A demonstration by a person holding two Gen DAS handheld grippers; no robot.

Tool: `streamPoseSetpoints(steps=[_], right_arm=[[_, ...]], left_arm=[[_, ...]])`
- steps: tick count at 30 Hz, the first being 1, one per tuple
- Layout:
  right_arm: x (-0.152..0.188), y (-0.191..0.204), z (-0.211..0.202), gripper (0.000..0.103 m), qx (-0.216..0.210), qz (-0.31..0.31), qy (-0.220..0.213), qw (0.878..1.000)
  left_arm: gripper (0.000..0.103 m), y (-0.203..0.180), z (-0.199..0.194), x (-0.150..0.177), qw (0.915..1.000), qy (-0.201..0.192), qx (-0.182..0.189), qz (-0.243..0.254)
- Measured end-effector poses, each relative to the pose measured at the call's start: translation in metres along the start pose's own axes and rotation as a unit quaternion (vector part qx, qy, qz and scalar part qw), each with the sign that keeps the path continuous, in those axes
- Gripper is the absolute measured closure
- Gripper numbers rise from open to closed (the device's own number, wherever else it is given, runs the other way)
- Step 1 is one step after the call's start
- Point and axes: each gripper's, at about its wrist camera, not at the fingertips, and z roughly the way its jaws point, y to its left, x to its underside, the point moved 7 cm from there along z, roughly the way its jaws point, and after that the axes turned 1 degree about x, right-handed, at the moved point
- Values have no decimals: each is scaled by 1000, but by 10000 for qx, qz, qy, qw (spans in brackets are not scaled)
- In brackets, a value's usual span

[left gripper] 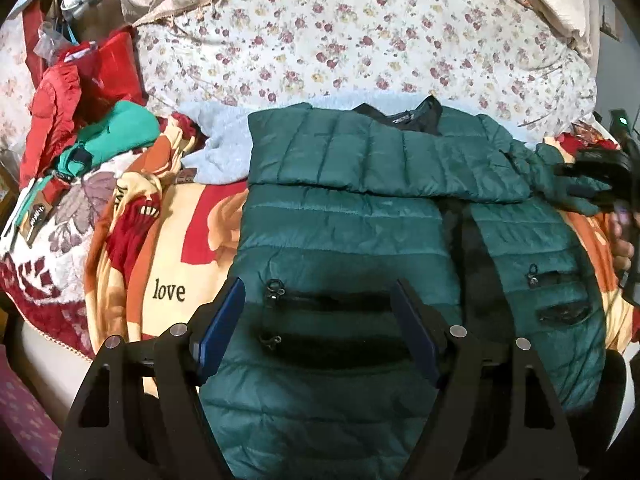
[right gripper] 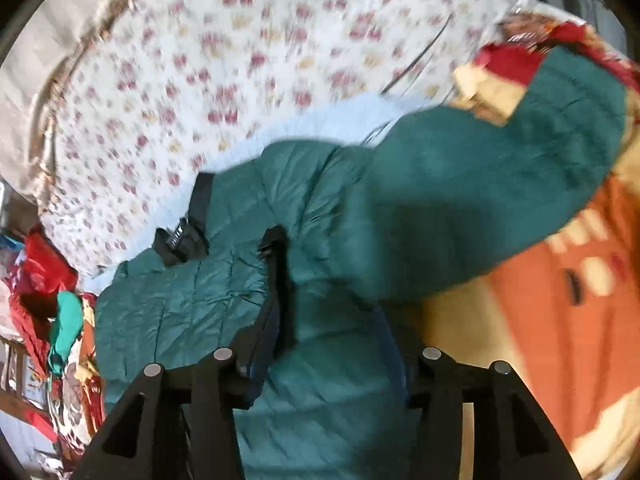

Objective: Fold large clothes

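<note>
From my remote station I see the dark green quilted jacket [left gripper: 344,240] lying front-up across a patterned blanket [left gripper: 176,248] printed with the word "love". 1 sleeve [left gripper: 360,152] is folded flat across the chest, below the black collar [left gripper: 404,118]. The other sleeve [right gripper: 500,184] lies outstretched toward the blanket's edge; the right wrist view of it is motion-blurred.

Left gripper [left gripper: 320,320]: jaws spread wide, hovering above the lower front of the jacket, nothing between the blue pads [left gripper: 224,320]. 2 zipped pockets [left gripper: 328,300] show in the gap.

Right gripper [right gripper: 324,344]: jaws parted, jacket fabric showing between them; the blur keeps me from telling whether the pads touch the cloth. In the left wrist view this gripper [left gripper: 600,184] sits at the far right, beside the shoulder end of the outstretched sleeve.

Behind the jacket: a pale blue fleece [left gripper: 216,148] and a floral quilt [left gripper: 360,40]. At the left, a loose heap holds a red padded garment [left gripper: 56,112] and a bright green garment [left gripper: 116,132]. I can make out no box, basket or other container.
</note>
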Motion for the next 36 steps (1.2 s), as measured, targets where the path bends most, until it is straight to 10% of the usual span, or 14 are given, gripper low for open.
streamPoseSetpoints(steps=[7, 19, 36], right_arm=[[-6, -109, -39, 51, 1256, 94, -578, 9903], [-74, -202, -33, 51, -247, 1768, -837, 9804], [-111, -250, 9, 51, 387, 2093, -765, 9741]], left_arm=[[27, -20, -15, 1, 9998, -42, 181, 116], [27, -52, 0, 4, 9989, 136, 249, 386], [27, -61, 36, 12, 9970, 625, 80, 445]])
